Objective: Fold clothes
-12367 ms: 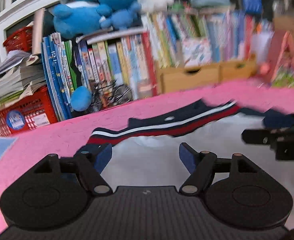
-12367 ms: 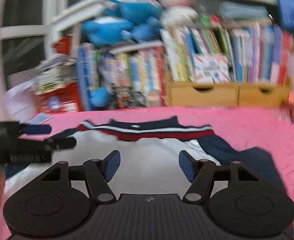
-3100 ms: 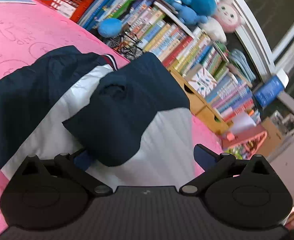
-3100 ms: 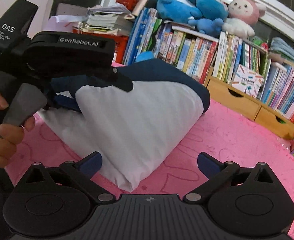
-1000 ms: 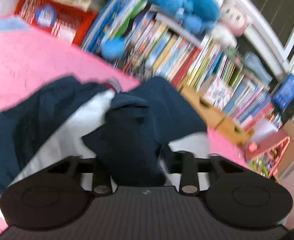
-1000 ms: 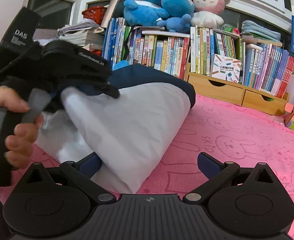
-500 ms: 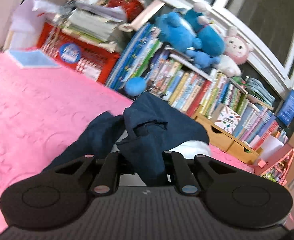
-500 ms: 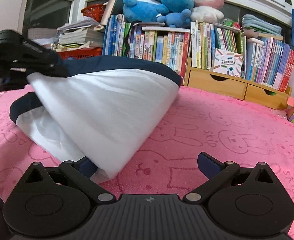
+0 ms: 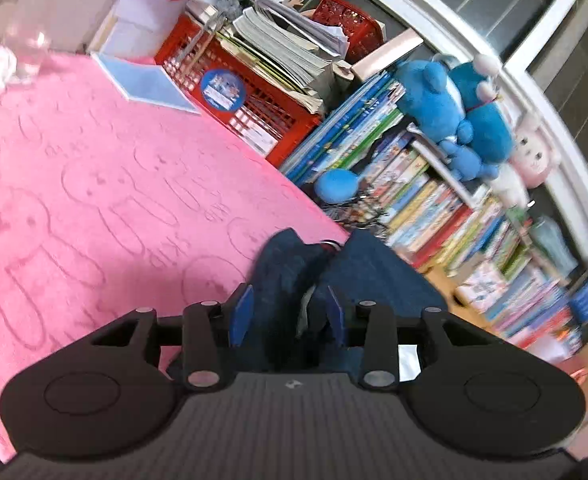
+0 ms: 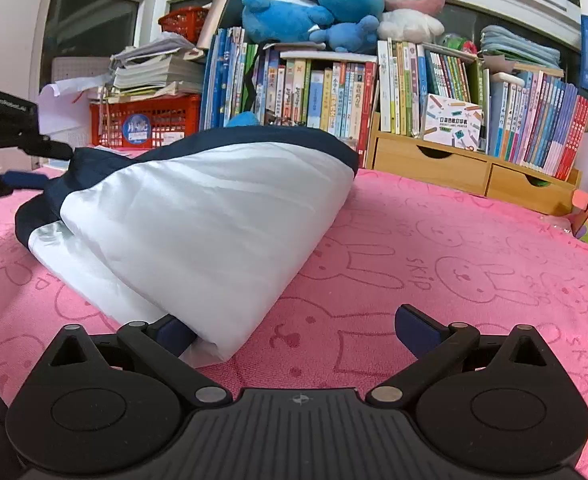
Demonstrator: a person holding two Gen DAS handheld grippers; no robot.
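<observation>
A folded white and navy jacket (image 10: 197, 216) lies on the pink bunny-print cloth (image 10: 454, 260). My right gripper (image 10: 294, 332) rests open at the jacket's near corner, its left finger tucked under the white fold and its right finger over bare cloth. My left gripper (image 10: 39, 162) is at the jacket's far left navy edge. In the left wrist view its jaws (image 9: 288, 312) are opening, with a bunch of navy fabric (image 9: 289, 276) loose between the blue pads.
A red crate (image 9: 229, 92) of papers, rows of books (image 10: 326, 92), wooden drawers (image 10: 434, 164) and plush toys (image 10: 314, 4) line the back edge. A glass (image 9: 23, 52) and a blue booklet (image 9: 149, 84) sit on the pink cloth (image 9: 73, 180) at far left.
My left gripper swung left with the navy fabric, drawing the jacket's top layer flatter, and its jaws went from pinched to spread. The right gripper stayed put.
</observation>
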